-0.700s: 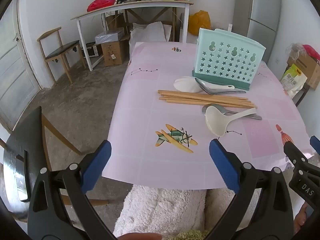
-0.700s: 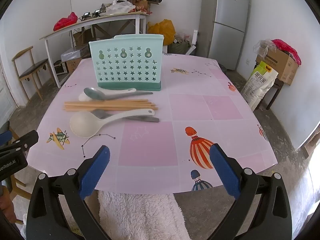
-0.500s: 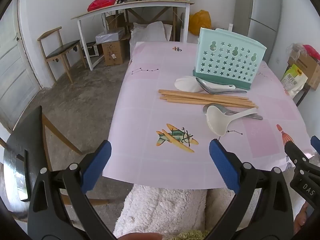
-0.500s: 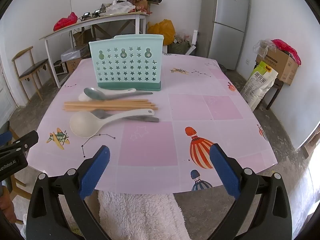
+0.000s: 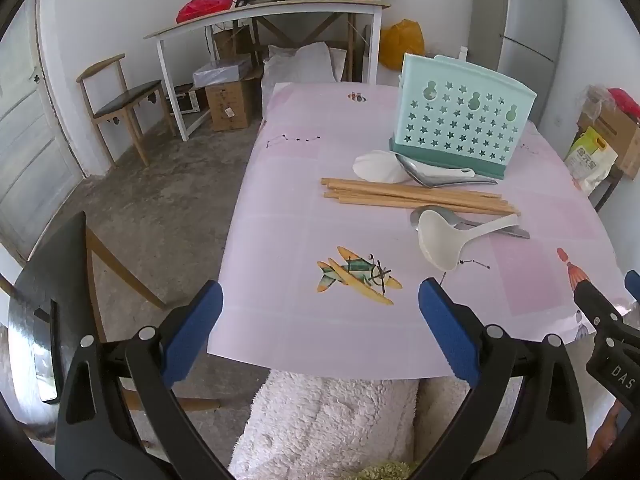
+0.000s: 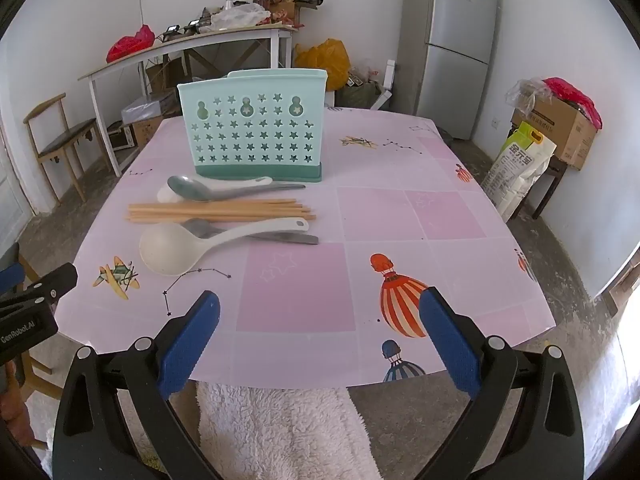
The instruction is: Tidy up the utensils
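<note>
1. Nothing has been picked up yet. The job looks like it is just at the start. All the utensils lie on the counter (image 6: 400, 216), which has a pink cloth with balloons and a plane on it.
2. The left gripper (image 5: 320, 332) has its blue fingers (image 5: 192, 336) wide open, and nothing is between them. It hangs over the near edge of the counter.
3. The right gripper (image 6: 320, 332) has its blue fingers (image 6: 188, 340) wide open too, and they hold nothing.
4. The pale green plastic holder with star holes (image 6: 252, 136) stands up straight at the far side.
5. Just in front of it lie a grey metal spoon (image 6: 224, 188) on top of a white spoon (image 6: 166, 194), then a bunch of long wooden chopsticks (image 6: 216, 210), then a big white plastic rice scoop (image 6: 176, 246) across another grey metal spoon (image 6: 256, 234).
6. I think the next move is to reach for the nearest thing, the rice scoop, close on its handle, and stand it in the holder.
7. The scoop sits on the spoon under it, so a careful grab is needed.
8. We cannot see into the top of the holder, so I cannot tell how many slots it has or if it is empty.
9. The far white spoon is mostly hidden, and I cannot count the chopsticks.
</note>
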